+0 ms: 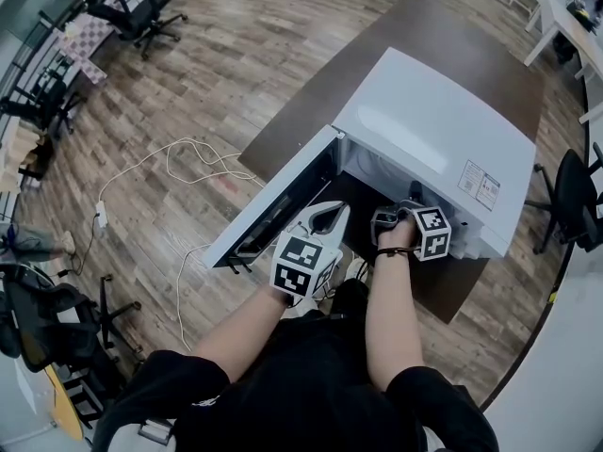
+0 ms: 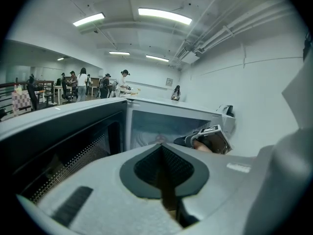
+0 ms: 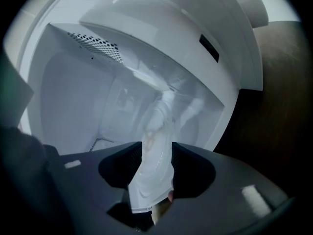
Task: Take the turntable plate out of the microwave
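Note:
A white microwave [image 1: 433, 130] stands on a dark brown table, its door [image 1: 273, 210] swung open to the left. My right gripper [image 1: 391, 217] reaches into the cavity. In the right gripper view it is rolled on its side, and its jaws [image 3: 156, 166] stand apart. A pale glassy strip that looks like the turntable plate's edge [image 3: 155, 141] runs between them; the pads do not visibly press on it. My left gripper [image 1: 327, 218] hovers outside the opening, next to the door, shut and empty [image 2: 163, 155]. From there I see the right gripper [image 2: 190, 141] inside the cavity.
The open door [image 2: 63, 141] fills the left of the left gripper view. Bare table [image 1: 452, 17] lies behind the microwave. White cables [image 1: 179, 158] trail over the wood floor, with office chairs [image 1: 141, 12] at the far left and a chair [image 1: 570, 196] at the right.

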The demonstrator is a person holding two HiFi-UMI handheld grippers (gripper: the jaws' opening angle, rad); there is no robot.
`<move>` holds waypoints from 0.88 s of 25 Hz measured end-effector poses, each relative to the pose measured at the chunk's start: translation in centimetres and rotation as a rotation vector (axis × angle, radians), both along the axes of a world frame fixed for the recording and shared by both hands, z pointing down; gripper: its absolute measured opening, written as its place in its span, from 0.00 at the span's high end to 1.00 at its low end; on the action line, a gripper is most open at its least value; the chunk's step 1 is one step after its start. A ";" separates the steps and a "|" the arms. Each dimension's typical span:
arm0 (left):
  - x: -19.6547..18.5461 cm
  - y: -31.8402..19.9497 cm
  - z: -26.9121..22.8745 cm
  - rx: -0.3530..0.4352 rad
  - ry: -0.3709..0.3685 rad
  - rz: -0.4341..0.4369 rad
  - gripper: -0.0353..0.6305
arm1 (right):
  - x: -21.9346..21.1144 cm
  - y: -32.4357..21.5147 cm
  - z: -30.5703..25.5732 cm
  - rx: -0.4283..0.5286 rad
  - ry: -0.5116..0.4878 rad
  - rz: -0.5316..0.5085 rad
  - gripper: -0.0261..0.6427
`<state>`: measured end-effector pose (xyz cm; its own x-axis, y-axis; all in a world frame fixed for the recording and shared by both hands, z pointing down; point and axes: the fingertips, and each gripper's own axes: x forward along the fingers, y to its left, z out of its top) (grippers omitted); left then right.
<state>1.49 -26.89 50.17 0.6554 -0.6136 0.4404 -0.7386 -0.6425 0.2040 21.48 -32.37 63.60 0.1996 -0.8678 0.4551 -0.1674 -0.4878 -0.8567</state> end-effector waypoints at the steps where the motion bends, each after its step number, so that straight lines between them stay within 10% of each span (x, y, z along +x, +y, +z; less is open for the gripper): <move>1: -0.1 0.0 0.0 -0.002 0.000 0.001 0.93 | 0.0 0.0 -0.1 0.008 -0.001 0.003 0.69; 7: -0.4 0.2 0.8 -0.018 -0.008 0.008 0.93 | -0.2 0.8 0.4 0.037 0.053 -0.014 0.83; 22: -0.4 1.0 3.1 -0.049 -0.043 0.018 0.93 | -1.5 -0.7 -0.3 0.268 -0.086 -0.060 0.78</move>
